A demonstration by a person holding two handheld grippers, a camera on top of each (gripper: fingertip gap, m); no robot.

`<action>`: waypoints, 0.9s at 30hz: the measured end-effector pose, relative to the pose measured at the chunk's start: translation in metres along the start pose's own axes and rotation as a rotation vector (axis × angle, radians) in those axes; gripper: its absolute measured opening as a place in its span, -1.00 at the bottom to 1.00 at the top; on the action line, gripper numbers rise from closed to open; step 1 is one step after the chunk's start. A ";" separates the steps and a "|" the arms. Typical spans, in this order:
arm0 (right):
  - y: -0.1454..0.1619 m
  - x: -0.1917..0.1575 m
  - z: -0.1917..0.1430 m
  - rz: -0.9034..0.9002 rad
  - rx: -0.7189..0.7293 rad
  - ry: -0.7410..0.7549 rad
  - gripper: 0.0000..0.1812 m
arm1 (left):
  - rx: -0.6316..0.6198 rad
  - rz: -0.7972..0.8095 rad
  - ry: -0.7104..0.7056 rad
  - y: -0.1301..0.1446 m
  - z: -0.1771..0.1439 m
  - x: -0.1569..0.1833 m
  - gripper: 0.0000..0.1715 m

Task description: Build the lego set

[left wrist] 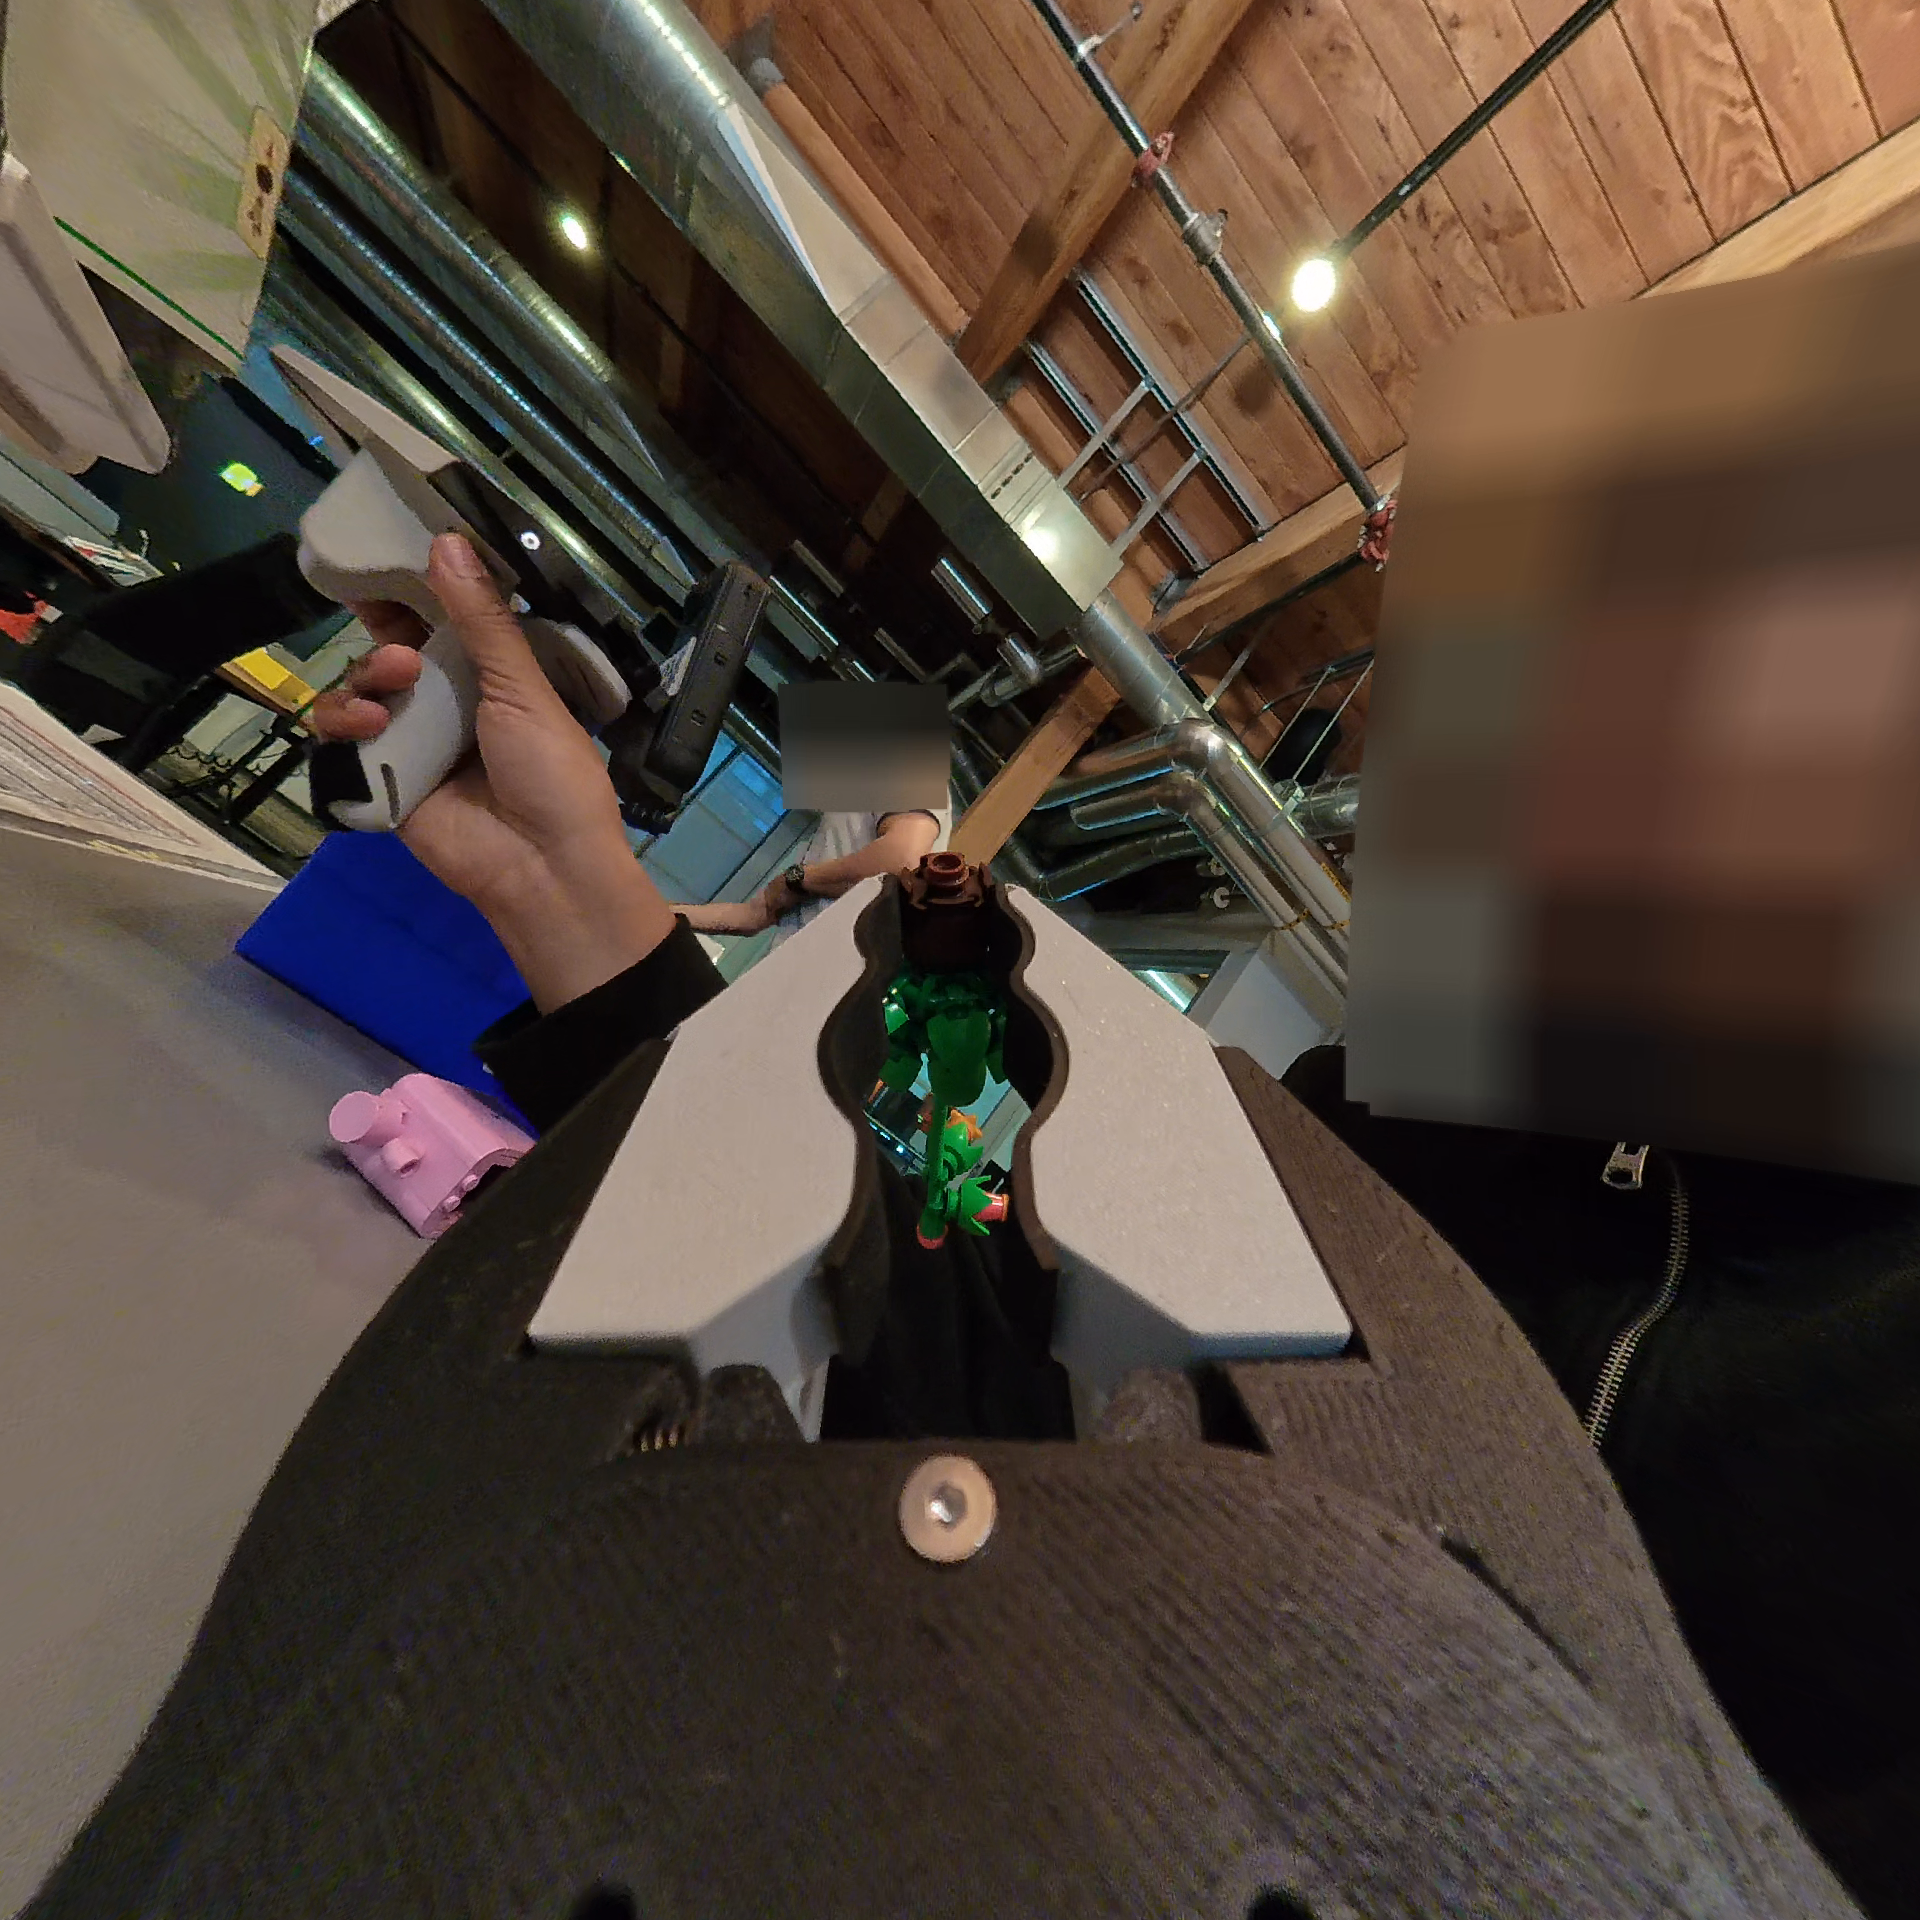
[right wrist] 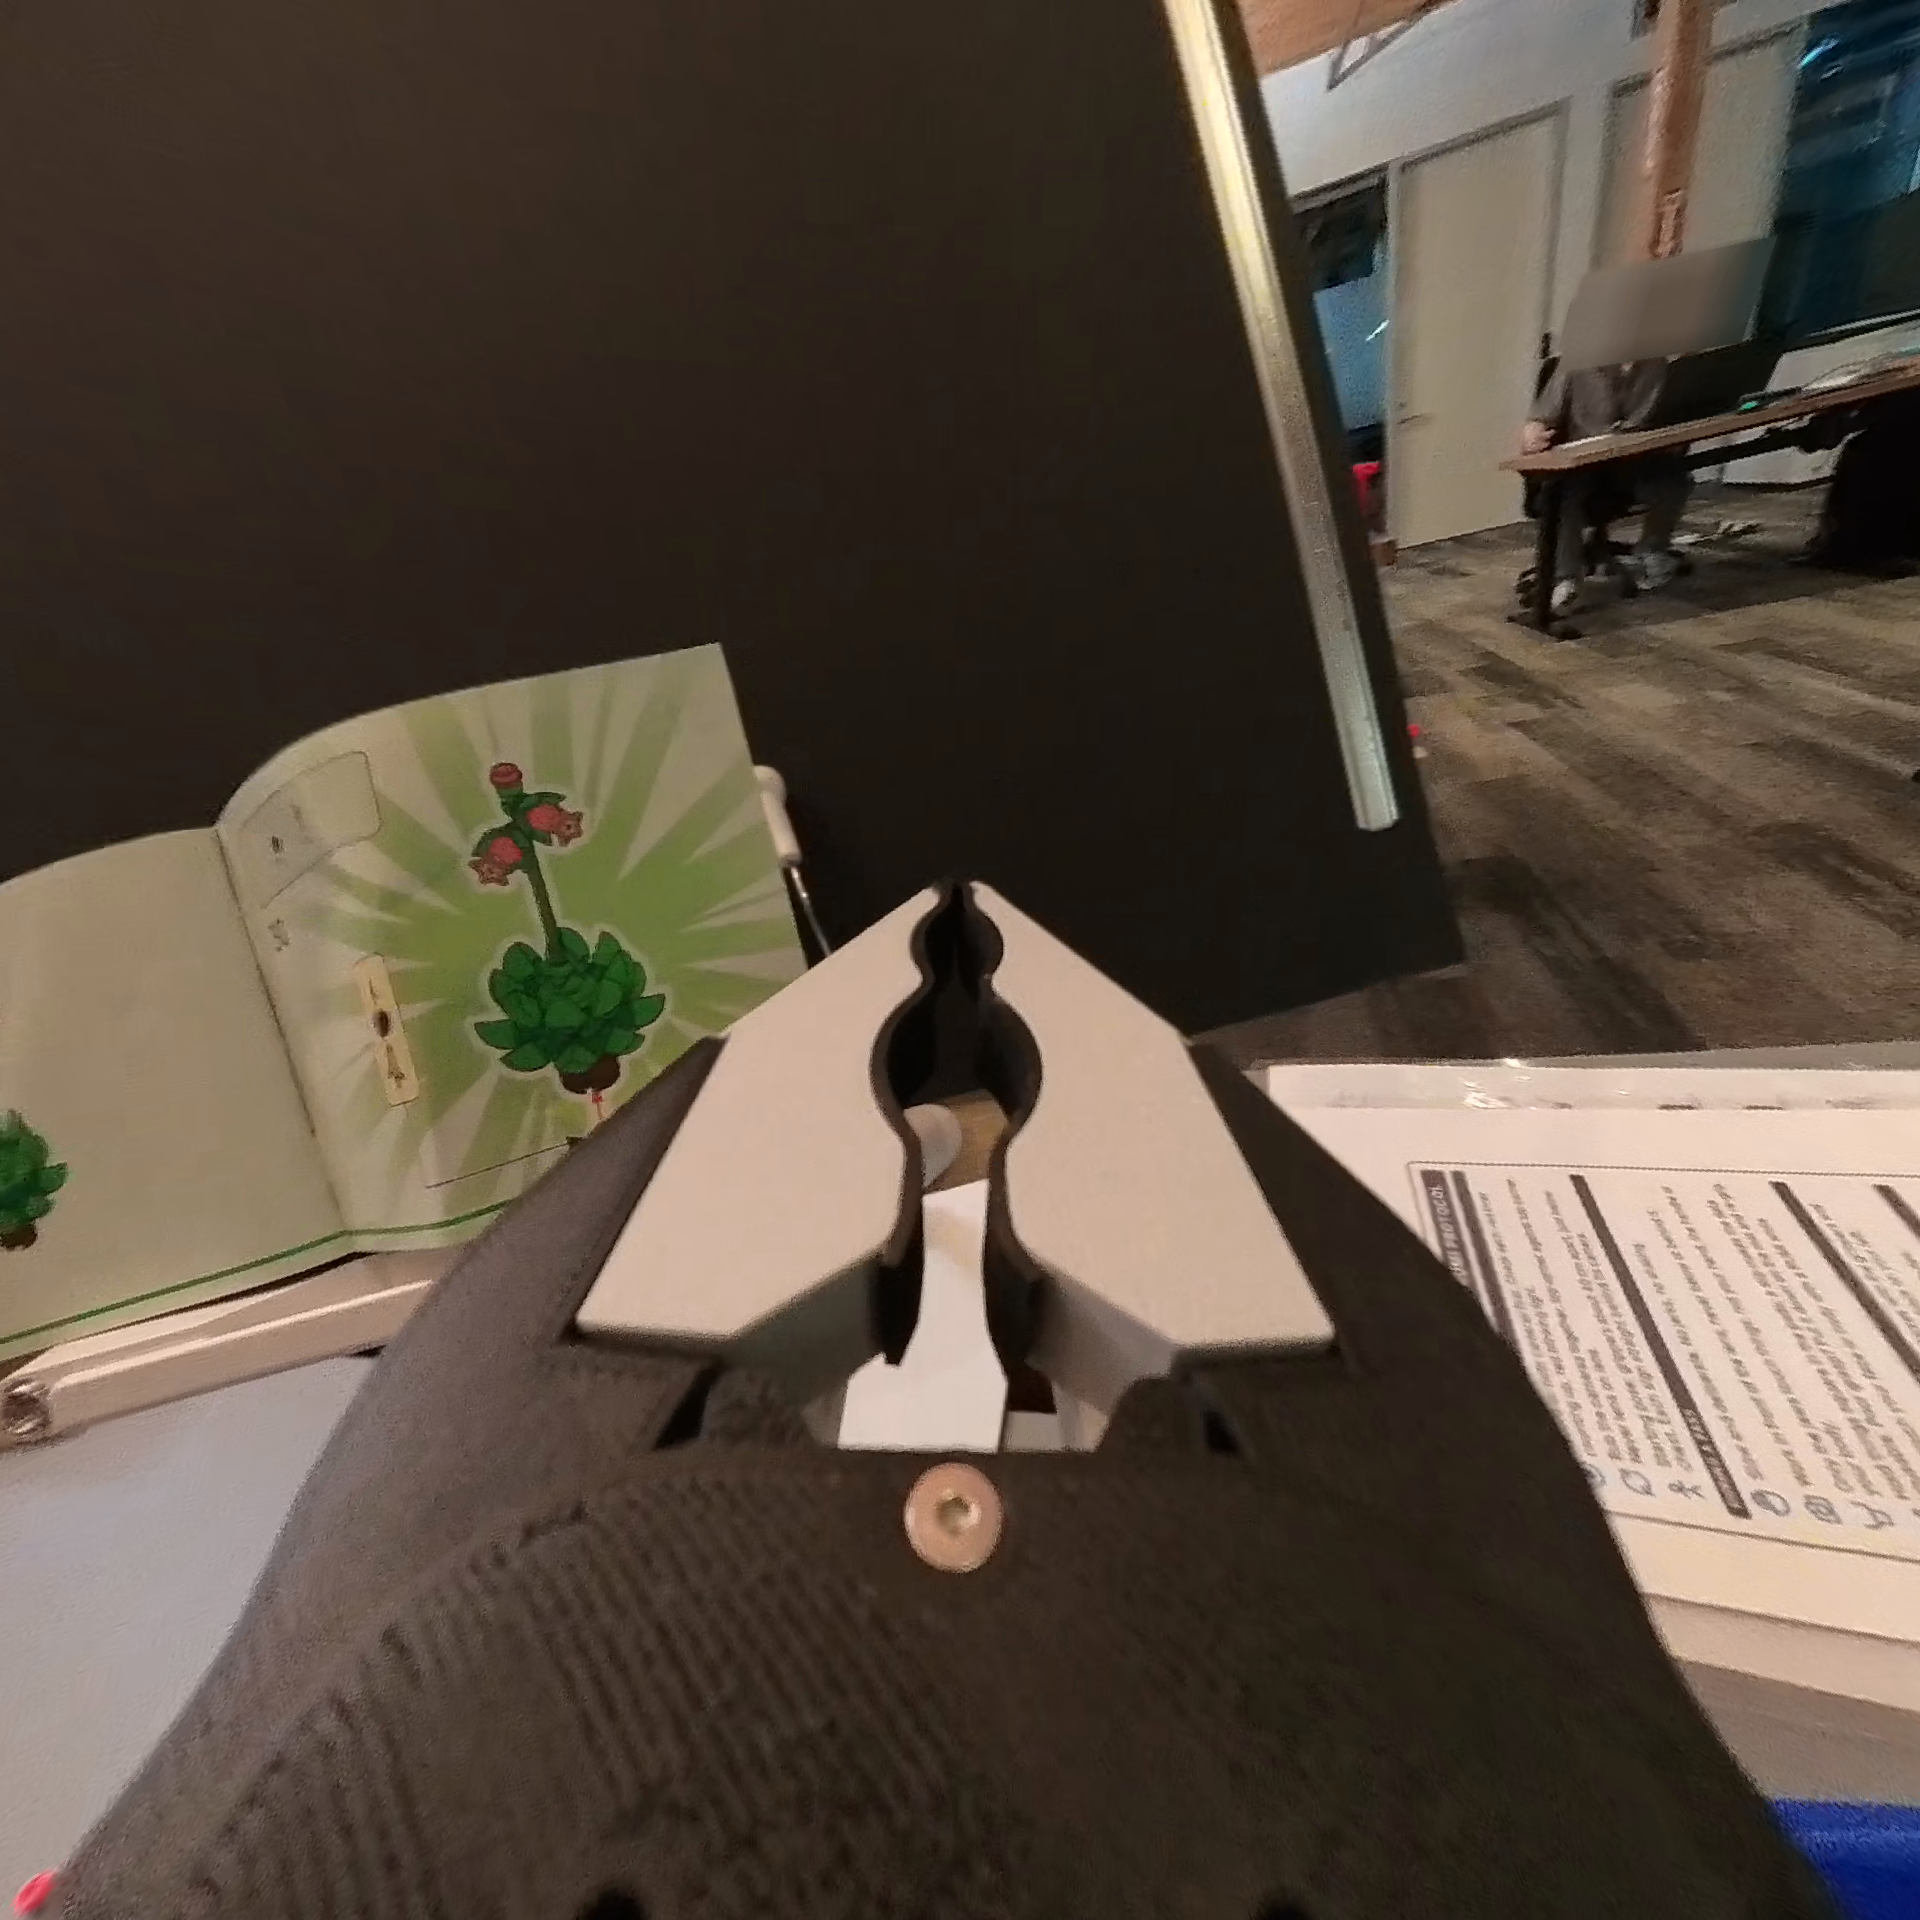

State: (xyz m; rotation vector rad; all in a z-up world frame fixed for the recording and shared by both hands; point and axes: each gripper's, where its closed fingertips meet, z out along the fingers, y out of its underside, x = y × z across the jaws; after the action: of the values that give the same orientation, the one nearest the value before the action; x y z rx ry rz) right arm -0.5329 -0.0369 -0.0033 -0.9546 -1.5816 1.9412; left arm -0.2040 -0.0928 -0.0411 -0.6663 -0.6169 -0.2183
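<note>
Wooden ceiling planks, silver ducts and spot lamps fill the background of the left wrist view, which is tipped steeply upward from a pale grey desk (left wrist: 125,1091). Nearest the lens, the left claw (left wrist: 943,914) is closed on a small lego plant build (left wrist: 945,1039): its dark brown round base piece is pinched at the fingertips, while the green leaves, thin green stem and small coral flowers hang back toward the camera between the grey fingers. On the desk to the left lie a pink lego piece with studs (left wrist: 426,1148) and, just beyond it, a blue box (left wrist: 384,945). Farther left, a hand (left wrist: 499,748) holds the pale handle of the other tool. In the right wrist view the right claw (right wrist: 961,896) is nearly shut at its tips and holds nothing; it faces a black upright panel (right wrist: 623,416), with an open green instruction booklet (right wrist: 436,997) on the far left and a printed white sheet (right wrist: 1621,1330) on the right. The grip looks risky: only the small round base is held, so a slight loosening or twist could let the build slip or swing, and pressing another part on could snap the thin stem apart.
</note>
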 end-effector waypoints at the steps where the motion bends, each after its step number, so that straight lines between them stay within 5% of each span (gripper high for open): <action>1: -0.002 -0.002 -0.002 0.009 0.002 -0.023 -1.00 | -0.001 -0.002 0.000 0.000 0.000 0.000 -0.86; 5: -0.021 -0.039 -0.011 0.034 0.082 -0.228 -0.73 | -0.003 -0.011 0.002 0.001 0.000 -0.001 -0.86; 9: -0.005 -0.055 -0.003 0.052 -0.049 -0.261 -0.16 | 0.000 -0.015 0.002 0.001 0.000 -0.001 -0.86; 12: 0.003 -0.070 0.000 0.098 -0.113 -0.330 0.05 | -0.001 -0.025 0.006 0.001 0.000 -0.001 -0.86; 21: -0.017 -0.087 -0.018 0.028 -0.008 -0.448 -0.55 | -0.002 -0.037 0.006 0.002 0.000 -0.003 -0.86; 24: -0.022 -0.110 -0.032 0.030 -0.003 -0.628 -0.77 | -0.003 -0.039 0.005 0.002 0.000 -0.003 -0.86; 27: -0.019 -0.148 -0.059 0.024 -0.049 -0.905 -0.76 | -0.005 -0.040 0.002 0.002 0.000 -0.004 -0.86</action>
State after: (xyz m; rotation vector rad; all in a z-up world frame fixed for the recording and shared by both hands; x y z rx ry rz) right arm -0.3932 -0.1010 0.0425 -0.0518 -2.0590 2.5339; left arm -0.2064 -0.0907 -0.0443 -0.6585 -0.6282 -0.2578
